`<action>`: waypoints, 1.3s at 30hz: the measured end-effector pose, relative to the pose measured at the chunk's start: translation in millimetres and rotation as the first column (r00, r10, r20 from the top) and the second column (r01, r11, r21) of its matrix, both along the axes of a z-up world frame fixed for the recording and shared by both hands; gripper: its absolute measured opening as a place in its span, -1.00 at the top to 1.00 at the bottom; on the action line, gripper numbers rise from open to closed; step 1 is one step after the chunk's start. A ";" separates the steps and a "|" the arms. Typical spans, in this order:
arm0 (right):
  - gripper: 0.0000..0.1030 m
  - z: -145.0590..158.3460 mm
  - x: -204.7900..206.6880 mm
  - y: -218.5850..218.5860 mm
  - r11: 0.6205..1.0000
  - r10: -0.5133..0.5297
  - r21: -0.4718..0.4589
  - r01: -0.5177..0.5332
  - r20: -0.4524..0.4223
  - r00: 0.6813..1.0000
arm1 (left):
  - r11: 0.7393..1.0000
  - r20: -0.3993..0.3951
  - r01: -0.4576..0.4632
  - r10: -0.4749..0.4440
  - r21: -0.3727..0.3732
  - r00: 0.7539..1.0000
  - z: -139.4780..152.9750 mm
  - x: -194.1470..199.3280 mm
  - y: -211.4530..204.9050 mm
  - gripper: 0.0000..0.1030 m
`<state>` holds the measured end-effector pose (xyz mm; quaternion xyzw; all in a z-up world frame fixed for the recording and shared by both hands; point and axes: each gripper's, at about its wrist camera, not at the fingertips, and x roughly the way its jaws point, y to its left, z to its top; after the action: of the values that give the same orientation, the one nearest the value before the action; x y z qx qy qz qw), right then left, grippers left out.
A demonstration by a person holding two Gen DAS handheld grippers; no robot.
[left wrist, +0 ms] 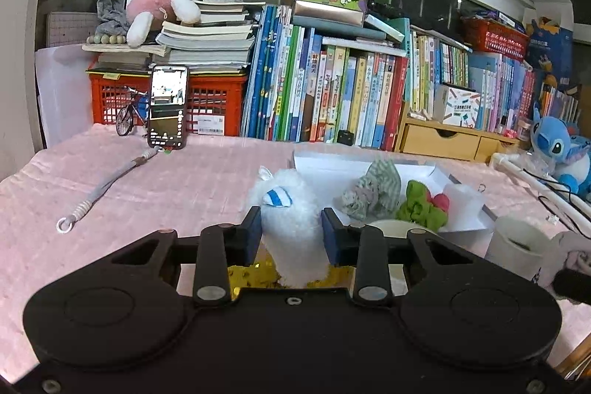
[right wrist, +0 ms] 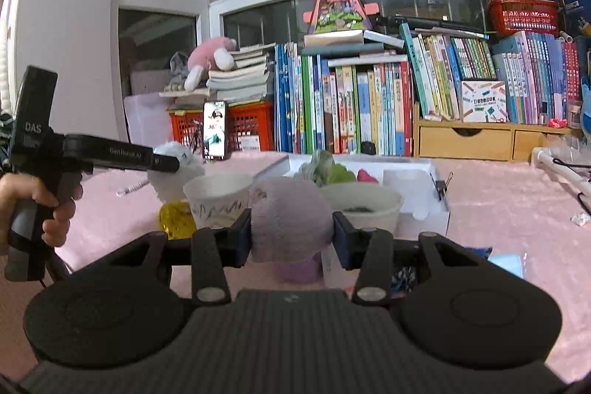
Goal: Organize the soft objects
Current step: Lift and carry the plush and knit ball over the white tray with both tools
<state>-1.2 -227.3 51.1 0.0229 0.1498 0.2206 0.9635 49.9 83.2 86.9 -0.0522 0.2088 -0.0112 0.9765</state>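
My left gripper (left wrist: 291, 231) is shut on a fluffy white plush toy (left wrist: 290, 209) with a blue-striped ear, held above the pink cloth; a yellow shiny thing (left wrist: 251, 277) shows beneath it. My right gripper (right wrist: 291, 233) is shut on a pale purple plush toy (right wrist: 290, 220), lifted over the table. In the right wrist view the left gripper (right wrist: 162, 163) and a hand (right wrist: 55, 213) holding it appear at the left with the white plush (right wrist: 177, 168). A white box (left wrist: 332, 168) holds a grey-green cloth (left wrist: 373, 191), a green soft item (left wrist: 421, 205) and a red one (left wrist: 441, 200).
Two white cups (right wrist: 218, 200) (right wrist: 362, 207) stand in front of the box. A phone (left wrist: 168, 106) leans on a red crate (left wrist: 214, 106). A row of books (left wrist: 332, 91) and wooden drawers (left wrist: 443, 139) line the back. A blue plush (left wrist: 557, 150) sits far right. A lanyard (left wrist: 107, 187) lies left.
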 end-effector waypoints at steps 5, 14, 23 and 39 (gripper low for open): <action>0.06 13.0 10.8 -8.8 0.999 -0.016 0.040 0.016 -0.011 1.000 | 1.000 0.006 0.021 -0.021 -0.023 1.000 15.1 8.4 1.8 0.38; 0.06 51.6 43.1 -28.4 0.995 -0.079 0.055 0.079 0.003 0.997 | 0.994 0.042 0.100 -0.098 -0.042 0.994 57.4 33.3 -9.5 0.38; 0.05 73.9 99.8 -51.1 0.988 -0.147 0.048 0.148 -0.037 0.988 | 0.988 0.005 0.152 -0.152 -0.018 0.988 81.1 81.4 -35.0 0.38; 0.05 31.6 210.3 -52.2 0.986 -0.156 0.000 0.165 -0.320 0.934 | 0.983 -0.302 0.119 -0.157 -0.141 0.940 23.2 197.3 -26.2 0.38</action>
<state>209.1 -279.5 82.7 0.0832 0.2983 0.1364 0.9410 247.3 57.0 110.1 -0.0973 0.3624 -0.0838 0.9231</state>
